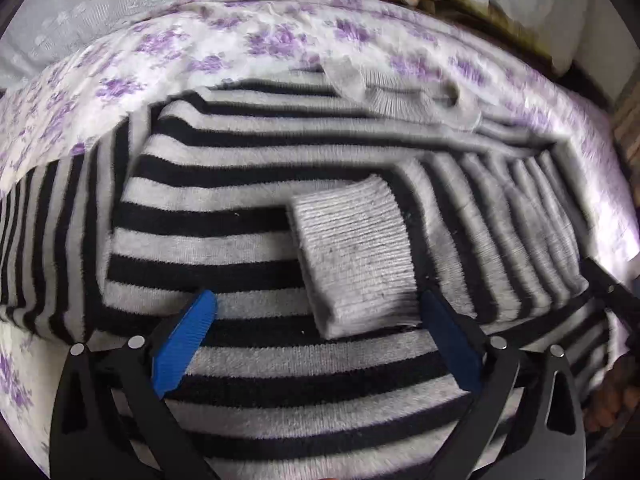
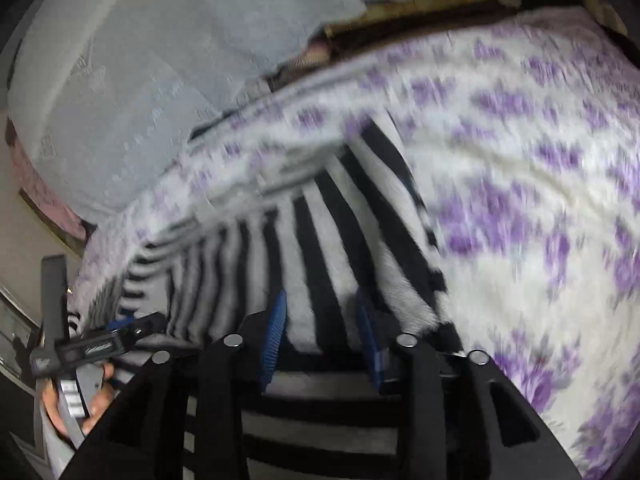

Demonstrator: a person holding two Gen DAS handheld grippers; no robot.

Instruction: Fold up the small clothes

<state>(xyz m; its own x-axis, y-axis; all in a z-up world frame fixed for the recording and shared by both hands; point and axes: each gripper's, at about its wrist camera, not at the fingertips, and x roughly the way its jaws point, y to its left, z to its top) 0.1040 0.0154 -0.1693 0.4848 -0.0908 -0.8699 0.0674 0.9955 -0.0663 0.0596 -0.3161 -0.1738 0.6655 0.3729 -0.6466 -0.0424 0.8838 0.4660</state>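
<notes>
A: What does the left wrist view show?

B: The striped sweater [image 1: 248,208], black and grey, lies spread on the bed's purple-flowered bedspread [image 1: 168,48]. One sleeve is folded across the body, and its ribbed grey cuff [image 1: 352,256] rests between the blue pads. The left gripper [image 1: 316,312] hovers over it with its jaws spread wide, holding nothing.

A: And the right wrist view?

B: It's blurred. The right gripper [image 2: 322,312] sits at the sweater's edge, jaws partly closed with a fold of striped fabric between the pads; whether they truly pinch it, I cannot tell. The left gripper shows at the lower left, held in a hand [image 2: 96,404].
</notes>
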